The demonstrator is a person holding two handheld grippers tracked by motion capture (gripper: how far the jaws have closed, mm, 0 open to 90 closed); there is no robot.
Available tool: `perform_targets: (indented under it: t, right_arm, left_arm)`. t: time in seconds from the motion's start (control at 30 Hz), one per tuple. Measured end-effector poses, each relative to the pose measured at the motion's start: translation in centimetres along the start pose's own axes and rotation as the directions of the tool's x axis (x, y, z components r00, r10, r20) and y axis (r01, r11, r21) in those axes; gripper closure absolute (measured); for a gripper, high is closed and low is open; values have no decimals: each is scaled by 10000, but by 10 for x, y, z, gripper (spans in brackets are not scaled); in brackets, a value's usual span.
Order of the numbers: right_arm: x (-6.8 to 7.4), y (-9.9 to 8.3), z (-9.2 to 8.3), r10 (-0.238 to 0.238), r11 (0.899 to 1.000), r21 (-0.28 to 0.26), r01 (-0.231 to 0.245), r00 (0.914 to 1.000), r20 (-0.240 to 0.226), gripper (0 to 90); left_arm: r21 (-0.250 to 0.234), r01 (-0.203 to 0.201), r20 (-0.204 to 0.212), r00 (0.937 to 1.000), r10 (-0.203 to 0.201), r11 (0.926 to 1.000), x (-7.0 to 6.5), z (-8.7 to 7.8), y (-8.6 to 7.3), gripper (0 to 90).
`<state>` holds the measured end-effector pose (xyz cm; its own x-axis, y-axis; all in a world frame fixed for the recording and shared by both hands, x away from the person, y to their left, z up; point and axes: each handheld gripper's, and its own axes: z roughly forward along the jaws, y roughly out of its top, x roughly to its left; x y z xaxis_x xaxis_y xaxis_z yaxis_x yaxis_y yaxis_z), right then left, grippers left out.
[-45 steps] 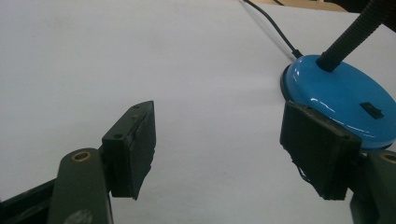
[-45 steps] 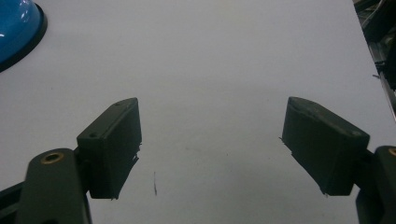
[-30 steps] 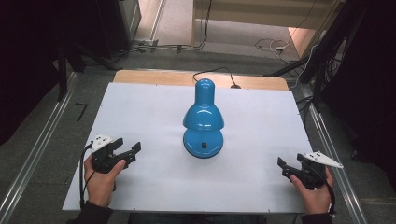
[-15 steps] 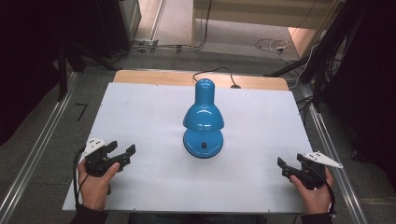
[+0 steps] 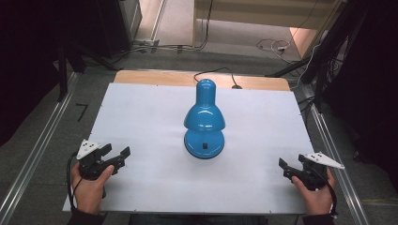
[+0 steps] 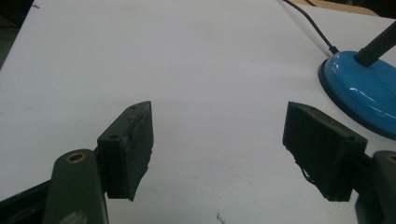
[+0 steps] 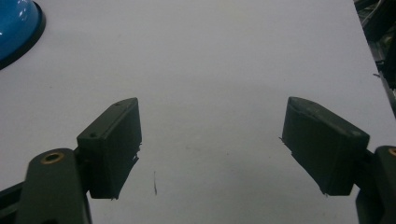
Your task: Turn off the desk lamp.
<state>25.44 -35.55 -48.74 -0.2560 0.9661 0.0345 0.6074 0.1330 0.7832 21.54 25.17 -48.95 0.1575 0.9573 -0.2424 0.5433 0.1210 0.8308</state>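
A glossy blue desk lamp (image 5: pixel 204 121) stands in the middle of the white table (image 5: pixel 141 112), its round base toward me and its shade bent over it. My left gripper (image 5: pixel 116 156) rests at the table's near left, held in a hand, jaws wide apart and empty. In the left gripper view the lamp base (image 6: pixel 359 91) sits off to the right, past the right jaw. My right gripper (image 5: pixel 291 170) lies at the near right, open and empty too. The right gripper view catches the lamp base (image 7: pixel 16 23) at the top left corner.
The lamp's black cable (image 5: pixel 220 75) runs off the table's far edge over a wooden board (image 5: pixel 155 76). Metal rails (image 5: pixel 35 154) flank the table on both sides. Loose cables (image 5: pixel 272 47) lie on the floor beyond.
My left gripper has drawn back toward me and slightly left along the near left of the table. The right gripper and the lamp have stayed put.
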Motion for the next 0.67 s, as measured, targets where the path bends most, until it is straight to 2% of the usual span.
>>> perform_targets:
  t: [0.23, 0.6, 0.67]
  right_arm:
    - [0, 0, 0, 2, 10000, 4, -2, 10000, -3, 185]
    - [1, 0, 0, -17, 10000, 0, 17, 10000, -37, 186]
    - [1, 0, 0, -8, 10000, -43, 7, 10000, -71, 185]
  left_arm:
    - [6, 45, -103, 9999, -45, 10000, 7, -5, -3, 257]
    - [-69, 78, -554, 9984, -82, 9999, 19, -16, -10, 256]
    - [-192, 153, -483, 9987, -163, 9997, 19, -18, -9, 255]
